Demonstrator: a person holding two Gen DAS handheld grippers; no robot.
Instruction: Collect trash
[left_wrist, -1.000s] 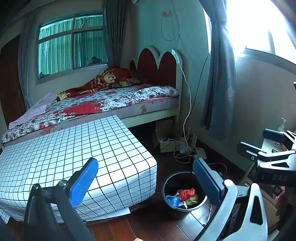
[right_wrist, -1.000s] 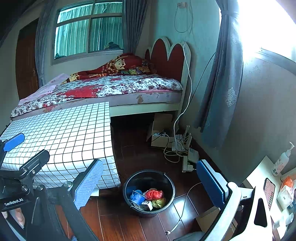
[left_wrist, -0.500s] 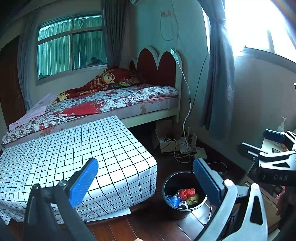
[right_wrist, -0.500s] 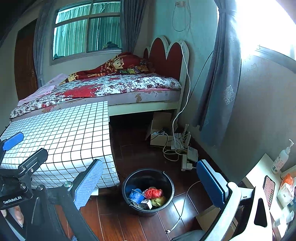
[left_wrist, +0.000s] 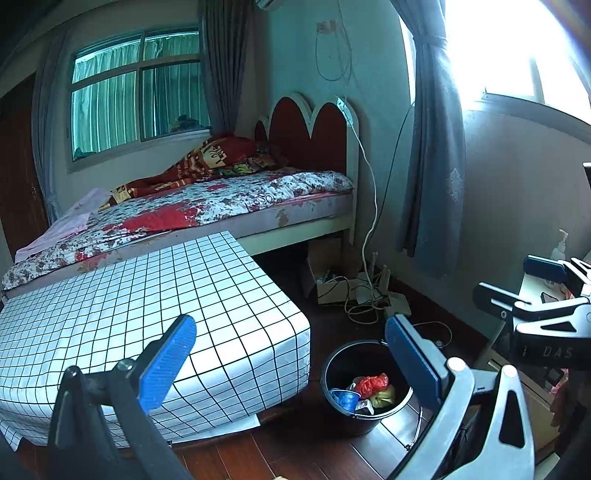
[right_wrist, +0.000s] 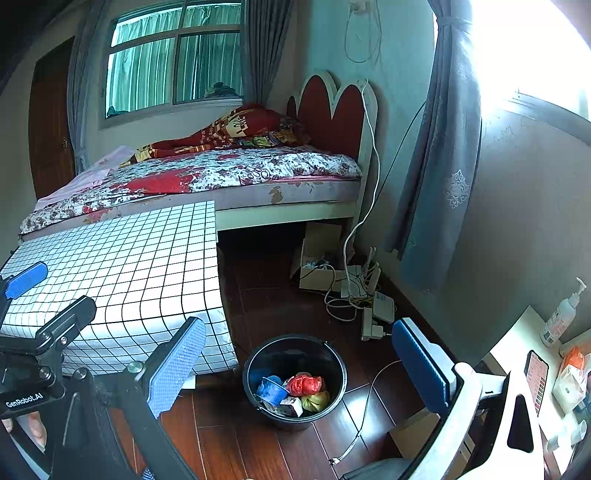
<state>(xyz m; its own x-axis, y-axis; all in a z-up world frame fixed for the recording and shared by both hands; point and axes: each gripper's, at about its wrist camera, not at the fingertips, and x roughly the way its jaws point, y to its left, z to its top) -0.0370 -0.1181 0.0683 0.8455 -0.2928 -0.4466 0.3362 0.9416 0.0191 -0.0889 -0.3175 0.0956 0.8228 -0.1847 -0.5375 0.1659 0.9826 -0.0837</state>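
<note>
Two released claws, left (left_wrist: 291, 354) and right (right_wrist: 299, 363), hang above the trash-filled bucket (right_wrist: 334, 384).

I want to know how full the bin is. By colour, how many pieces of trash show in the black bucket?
In the black bucket, right wrist view:
Blue cup: 1
Red bag: 1
Yellow-green wad: 1
White carton: 1
Total: 4 visible; more may lie hidden underneath.

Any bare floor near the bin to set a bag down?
Free: dark wood floor between the checked mattress and the cable pile, behind the bin. Also the boards in front of it. Crowded: cables right of the bin, desk corner.
</note>
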